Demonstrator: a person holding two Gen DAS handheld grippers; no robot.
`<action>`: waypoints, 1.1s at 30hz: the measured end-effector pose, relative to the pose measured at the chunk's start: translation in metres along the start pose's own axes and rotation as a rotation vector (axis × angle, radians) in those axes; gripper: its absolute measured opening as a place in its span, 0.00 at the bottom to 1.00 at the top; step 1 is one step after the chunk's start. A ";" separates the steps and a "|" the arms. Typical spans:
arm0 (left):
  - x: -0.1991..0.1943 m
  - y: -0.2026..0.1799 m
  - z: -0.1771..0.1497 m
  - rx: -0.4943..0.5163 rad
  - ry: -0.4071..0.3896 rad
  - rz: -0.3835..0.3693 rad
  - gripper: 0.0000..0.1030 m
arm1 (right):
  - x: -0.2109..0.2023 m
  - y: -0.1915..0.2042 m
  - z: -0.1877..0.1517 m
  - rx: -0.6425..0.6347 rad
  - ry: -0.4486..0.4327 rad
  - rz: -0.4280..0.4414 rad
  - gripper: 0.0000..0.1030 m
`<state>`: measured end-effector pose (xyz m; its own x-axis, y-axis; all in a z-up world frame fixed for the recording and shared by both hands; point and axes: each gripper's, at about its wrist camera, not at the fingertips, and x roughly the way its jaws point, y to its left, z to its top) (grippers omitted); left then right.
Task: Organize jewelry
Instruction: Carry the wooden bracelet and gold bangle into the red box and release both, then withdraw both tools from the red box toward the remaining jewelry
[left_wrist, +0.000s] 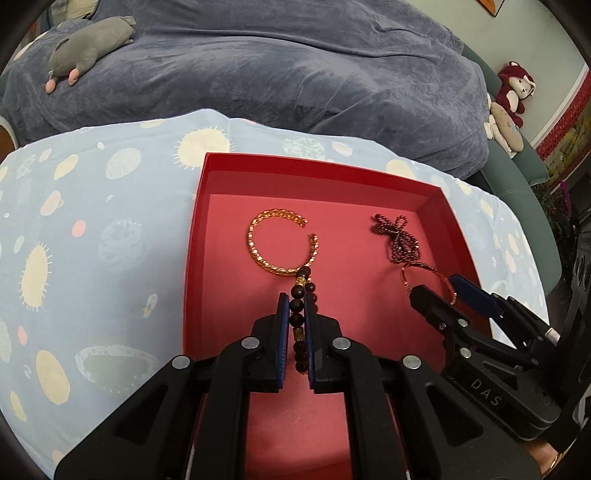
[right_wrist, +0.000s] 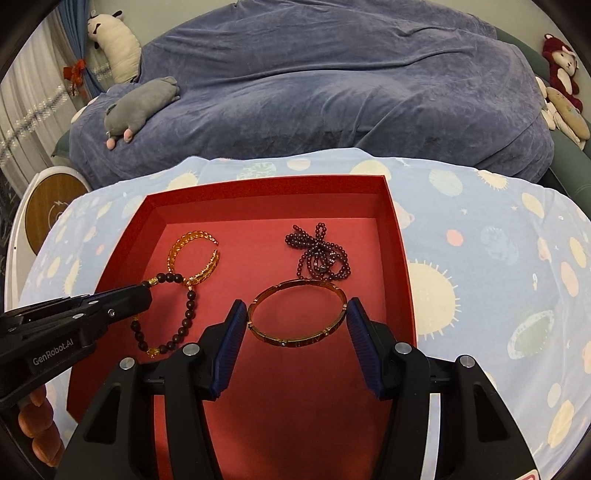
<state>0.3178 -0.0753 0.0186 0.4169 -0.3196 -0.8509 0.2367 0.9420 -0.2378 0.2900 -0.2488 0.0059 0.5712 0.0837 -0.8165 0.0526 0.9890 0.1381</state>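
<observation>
— So, both claws are over the red box (right_wrist: 397, 236), which sits on the spotted cloth (left_wrist: 92, 206). The left gripper (left_wrist: 297, 306) is clamped on a dark bead bracelet (right_wrist: 184, 317); in its own view the beads run straight up the middle between the blue pads (left_wrist: 283, 314).

— Can you see the whole bracelet there?

— No, only a short run of beads; the lower ones are lost behind the black fingers. From the right wrist view the loop shows nearly whole at lower left, and only the part inside the left claw is covered.

— And the right gripper (right_wrist: 297, 314)?

— Its jaws stand apart with the gold bangle (right_wrist: 297, 314) between them, each pad right at the rim. Whether they press on it or only touch, I cannot tell. In the left view, at right centre, just a thin arc of that bangle (left_wrist: 430, 277) peeps out behind the right claw (left_wrist: 437, 288).

— What else lies in the box?

— An open gold cuff (left_wrist: 282, 243) on the floor at upper left, its near edge just beside the top beads; touching or not, I cannot say. A tangled purple bead string (right_wrist: 319, 254) lies beyond the bangle. Fingers (right_wrist: 37, 428) show at the lower left edge of the right view, cut off by the frame.
</observation>
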 end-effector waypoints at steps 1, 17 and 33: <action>0.002 0.002 -0.002 0.005 0.003 0.015 0.08 | 0.002 0.000 0.000 0.000 0.008 -0.004 0.52; -0.016 0.008 -0.008 -0.007 -0.064 0.085 0.30 | -0.008 0.003 -0.002 -0.025 0.010 -0.038 0.55; -0.078 -0.009 -0.044 0.002 -0.115 0.077 0.31 | -0.084 0.003 -0.036 0.003 -0.050 -0.029 0.55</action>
<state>0.2443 -0.0543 0.0665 0.5314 -0.2562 -0.8074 0.2022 0.9640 -0.1728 0.2121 -0.2486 0.0548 0.6095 0.0486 -0.7913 0.0718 0.9906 0.1162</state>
